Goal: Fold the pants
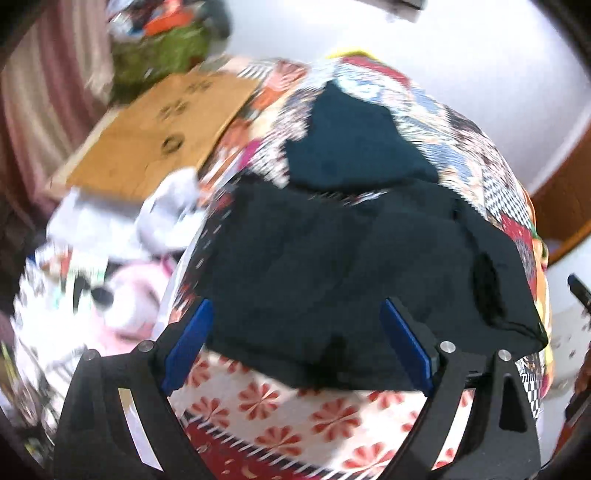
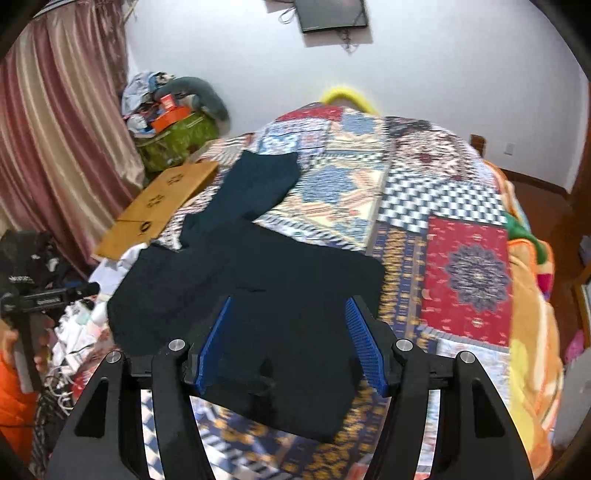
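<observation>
Dark navy pants (image 1: 332, 280) lie spread on a patchwork bedspread (image 1: 280, 410), one leg (image 1: 351, 140) reaching toward the far end. My left gripper (image 1: 295, 306) is open, its blue pads above the near edge of the pants, holding nothing. In the right wrist view the pants (image 2: 258, 280) lie across the left part of the bedspread (image 2: 465, 258), a leg (image 2: 255, 188) stretching away. My right gripper (image 2: 290, 306) is open over the near part of the pants, empty.
A flat cardboard sheet (image 2: 162, 199) lies at the bed's left edge. A green bag heaped with items (image 2: 173, 133) stands by the pink curtain (image 2: 55, 147). White and pink clutter (image 1: 110, 280) lies left of the bed. A wall screen (image 2: 332, 14) hangs above.
</observation>
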Motion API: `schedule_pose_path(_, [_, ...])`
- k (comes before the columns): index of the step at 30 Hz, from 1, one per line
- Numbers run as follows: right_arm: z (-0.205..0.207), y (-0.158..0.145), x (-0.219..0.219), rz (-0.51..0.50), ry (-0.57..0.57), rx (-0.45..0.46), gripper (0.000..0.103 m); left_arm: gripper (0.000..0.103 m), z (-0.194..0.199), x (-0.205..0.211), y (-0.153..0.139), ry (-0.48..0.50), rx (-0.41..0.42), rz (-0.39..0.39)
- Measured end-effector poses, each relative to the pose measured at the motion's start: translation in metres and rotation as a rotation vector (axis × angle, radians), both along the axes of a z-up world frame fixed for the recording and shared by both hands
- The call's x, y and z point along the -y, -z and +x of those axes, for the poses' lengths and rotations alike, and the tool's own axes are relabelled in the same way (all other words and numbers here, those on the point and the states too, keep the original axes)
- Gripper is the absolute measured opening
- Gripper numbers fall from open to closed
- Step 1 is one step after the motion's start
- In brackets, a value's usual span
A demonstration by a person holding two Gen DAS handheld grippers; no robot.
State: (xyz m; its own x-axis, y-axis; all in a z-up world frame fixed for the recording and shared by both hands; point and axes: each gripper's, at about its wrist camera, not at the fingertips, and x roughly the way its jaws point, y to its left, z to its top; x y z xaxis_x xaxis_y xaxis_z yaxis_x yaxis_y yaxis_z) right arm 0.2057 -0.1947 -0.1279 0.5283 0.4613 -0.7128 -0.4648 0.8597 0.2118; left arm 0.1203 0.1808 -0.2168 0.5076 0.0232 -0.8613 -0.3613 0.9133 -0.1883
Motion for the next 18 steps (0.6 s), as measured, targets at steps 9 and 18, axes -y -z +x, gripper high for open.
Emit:
schedule_pose_path(9, [0.010, 0.052, -0.070, -0.103, -0.121, -0.117, 0.059, 0.093, -0.032, -0.033, 0.061, -0.077, -0.083, -0.289])
schedule_pose_path(18, [0.013, 0.064, -0.073, -0.110, -0.142, -0.156, 0.060, 0.093, -0.012, -0.032, 0.103, -0.122, -0.118, -0.543])
